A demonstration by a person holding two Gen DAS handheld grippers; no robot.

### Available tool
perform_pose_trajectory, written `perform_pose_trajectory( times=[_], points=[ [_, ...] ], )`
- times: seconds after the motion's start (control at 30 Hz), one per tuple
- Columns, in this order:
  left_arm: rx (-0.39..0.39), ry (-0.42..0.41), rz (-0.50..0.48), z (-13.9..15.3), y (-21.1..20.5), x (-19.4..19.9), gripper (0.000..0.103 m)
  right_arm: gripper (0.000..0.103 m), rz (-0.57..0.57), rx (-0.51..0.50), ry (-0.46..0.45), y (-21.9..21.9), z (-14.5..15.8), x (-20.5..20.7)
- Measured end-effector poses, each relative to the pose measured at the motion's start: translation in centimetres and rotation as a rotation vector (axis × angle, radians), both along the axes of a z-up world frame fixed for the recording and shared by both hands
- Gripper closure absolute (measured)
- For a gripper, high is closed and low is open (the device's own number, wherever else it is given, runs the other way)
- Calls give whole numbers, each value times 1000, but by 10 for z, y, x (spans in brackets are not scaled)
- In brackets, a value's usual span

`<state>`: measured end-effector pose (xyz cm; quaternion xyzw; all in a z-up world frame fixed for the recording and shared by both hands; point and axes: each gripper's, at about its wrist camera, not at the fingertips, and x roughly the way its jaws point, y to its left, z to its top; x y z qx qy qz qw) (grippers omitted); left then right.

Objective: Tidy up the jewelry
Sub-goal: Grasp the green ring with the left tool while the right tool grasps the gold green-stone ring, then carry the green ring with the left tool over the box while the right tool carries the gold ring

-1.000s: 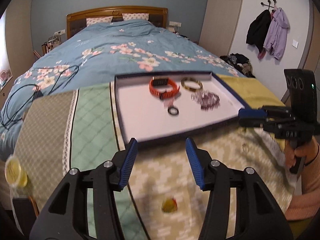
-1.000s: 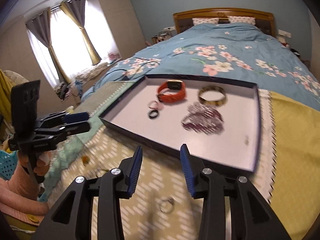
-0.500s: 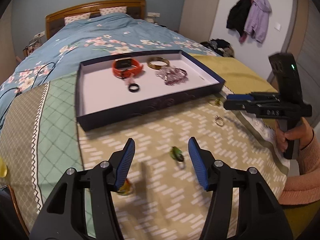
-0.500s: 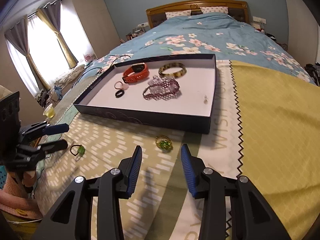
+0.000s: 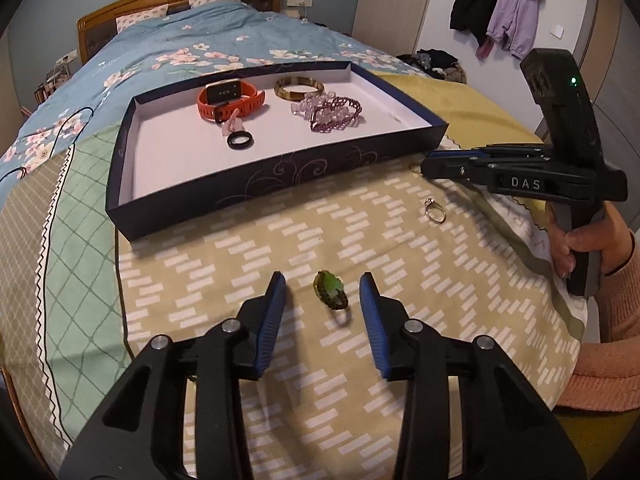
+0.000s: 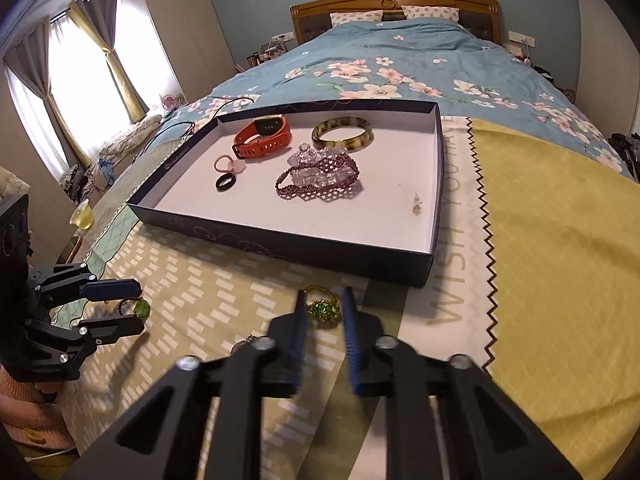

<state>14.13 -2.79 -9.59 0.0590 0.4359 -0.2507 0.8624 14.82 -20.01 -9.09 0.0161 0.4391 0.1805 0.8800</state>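
Green-stoned rings lie on the patterned cloth (image 5: 460, 280) near the box (image 5: 280, 176): left gripper (image 5: 322, 300), fingers spread, straddles one low-centre; right gripper (image 6: 324, 322), fingers narrowed but apart, brackets another (image 6: 324, 309).

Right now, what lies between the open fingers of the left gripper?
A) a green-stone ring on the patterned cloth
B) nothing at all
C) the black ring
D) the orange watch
A: in the left wrist view the green-stone ring lies on the patterned cloth between the spread fingers of the left gripper, while the black ring and the orange watch sit inside the tray.
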Motion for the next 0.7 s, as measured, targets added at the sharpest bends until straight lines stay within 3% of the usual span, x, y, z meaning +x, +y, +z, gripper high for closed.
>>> perform_pose_trajectory(
  times=[0.2, 0.27, 0.7],
  points=[
    [-1, 1, 6, -1, -1, 0, 77, 92, 5, -9, -6, 2, 1, 0],
    [-16, 7, 10, -1, 0, 1, 87, 92, 2, -10, -11, 1, 2, -1],
    [-43, -19, 32, 9, 7, 1, 87, 92, 28, 48, -63, 3, 16, -12]
  ],
)
